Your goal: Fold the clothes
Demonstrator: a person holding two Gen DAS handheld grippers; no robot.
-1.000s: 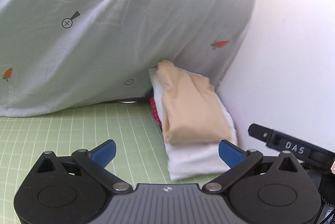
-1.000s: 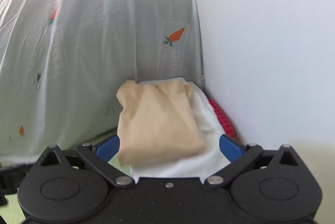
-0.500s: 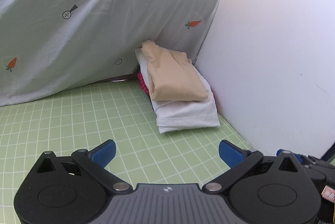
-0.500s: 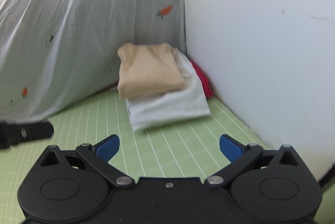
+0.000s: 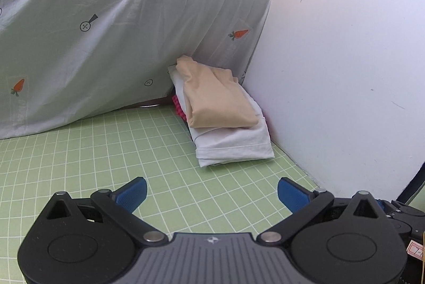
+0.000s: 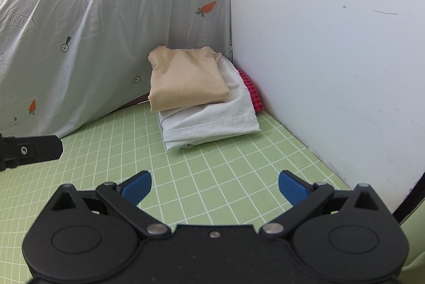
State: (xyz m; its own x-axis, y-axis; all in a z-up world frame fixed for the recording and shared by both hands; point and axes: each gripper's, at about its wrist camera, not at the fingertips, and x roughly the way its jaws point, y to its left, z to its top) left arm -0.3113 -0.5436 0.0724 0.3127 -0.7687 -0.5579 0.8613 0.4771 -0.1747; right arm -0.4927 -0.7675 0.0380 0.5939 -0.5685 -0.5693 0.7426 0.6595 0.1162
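Three folded garments make one stack in the far corner, at the centre of both views: a tan top [image 6: 186, 79] lies on a white shirt [image 6: 212, 122], with a red checked cloth [image 6: 249, 90] showing underneath along the wall side. I judge they sit there to keep finished pieces out of the way, pressed against the white wall [image 6: 332, 45] and the carrot-print sheet [image 6: 93, 31] hanging at upper left.

The left gripper [image 5: 211, 193] and the right gripper [image 6: 214, 188] both hover at the bottom of their frames, well apart from the stack, fingers spread wide with nothing between them. Part of the left gripper shows at the left edge of the right view.

The green grid mat [image 5: 106, 151] on the bench lies bare between grippers and stack, so there is room for laying out another garment. Wall and sheet close off the right and far sides; the open way is toward the lower left.
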